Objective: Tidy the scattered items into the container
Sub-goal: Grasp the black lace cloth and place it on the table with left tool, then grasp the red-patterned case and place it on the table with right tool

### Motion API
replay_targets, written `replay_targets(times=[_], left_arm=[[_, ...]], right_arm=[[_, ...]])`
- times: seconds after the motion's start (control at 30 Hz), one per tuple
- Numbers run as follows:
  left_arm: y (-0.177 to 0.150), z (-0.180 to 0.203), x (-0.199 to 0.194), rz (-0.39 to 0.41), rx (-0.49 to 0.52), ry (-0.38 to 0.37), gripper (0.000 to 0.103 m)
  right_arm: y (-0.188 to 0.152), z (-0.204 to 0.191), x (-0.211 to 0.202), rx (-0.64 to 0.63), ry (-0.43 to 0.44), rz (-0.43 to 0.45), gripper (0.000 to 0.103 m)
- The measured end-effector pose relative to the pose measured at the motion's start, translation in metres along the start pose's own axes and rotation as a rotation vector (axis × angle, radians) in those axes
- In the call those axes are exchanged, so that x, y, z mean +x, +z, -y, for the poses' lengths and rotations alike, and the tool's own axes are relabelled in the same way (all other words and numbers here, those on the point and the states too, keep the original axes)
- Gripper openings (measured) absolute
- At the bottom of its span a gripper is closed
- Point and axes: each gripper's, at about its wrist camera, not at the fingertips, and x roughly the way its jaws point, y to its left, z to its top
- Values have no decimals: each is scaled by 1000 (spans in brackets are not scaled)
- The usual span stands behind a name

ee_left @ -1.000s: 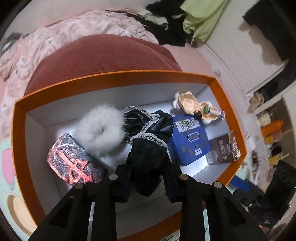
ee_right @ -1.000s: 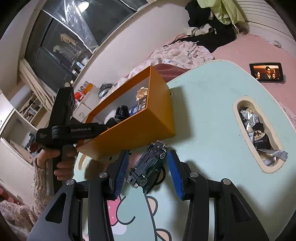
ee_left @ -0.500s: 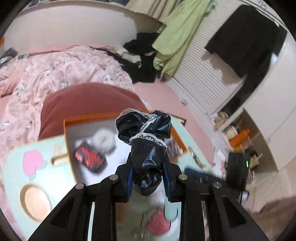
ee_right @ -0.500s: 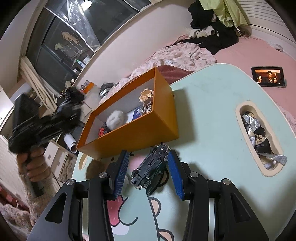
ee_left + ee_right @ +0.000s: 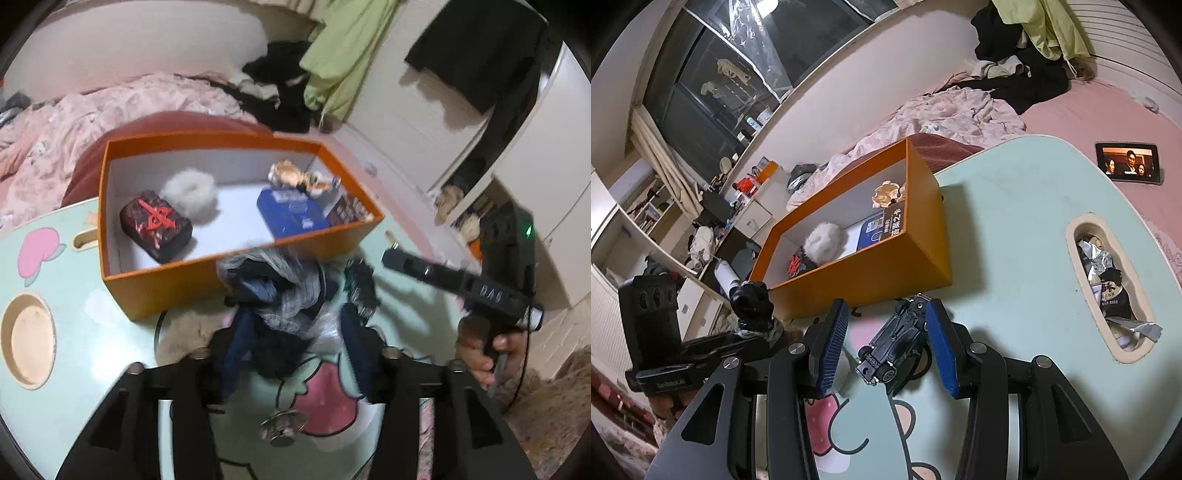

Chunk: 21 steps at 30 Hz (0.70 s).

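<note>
Change since earlier frames: left claw (image 5: 291,343) now sits back from the orange box (image 5: 166,284), over the near table (image 5: 74,332); a second ago it reached inside the box.
Left claw state: jaws have just been opening and stand part open; the black lace-trimmed scrunchie (image 5: 273,295) is between them, blurred, so contact with the pads cannot be confirmed.
Scrunchie location: outside the box, in front of its near wall, above the table; in the right wrist view it shows as a dark bundle (image 5: 753,306) atop the left claw.
Right claw (image 5: 886,350) state: unchanged, part open, straddling the black toy car (image 5: 894,347); pads stand clear of the car on both sides.
Toy car location: on the table, just in front of the box's near wall, tilted with wheels toward the camera.
Box contents: red-and-black patterned case (image 5: 155,225), white fluffy scrunchie (image 5: 192,194), blue tin (image 5: 291,214), small figurine (image 5: 295,177), dark packet (image 5: 347,212).
Box location: on the table's far side, against a red cushion (image 5: 177,125).
</note>
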Motion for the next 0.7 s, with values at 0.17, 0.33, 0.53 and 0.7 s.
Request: replay_targets(times=[0.17, 0.33, 0.53, 0.7], left_arm=[[0, -17, -26, 132, -64, 7, 73], [-12, -42, -46, 204, -136, 61, 73], [-28, -80, -69, 319, -300, 184, 73], [-37, -93, -78, 355, -320, 236, 73]], right_arm=[[5, -5, -5, -25, -10, 15, 45], [15, -13, -8, -34, 34, 16, 45], [51, -50, 9, -103, 117, 18, 45], [65, -105, 67, -233, 107, -178, 45]])
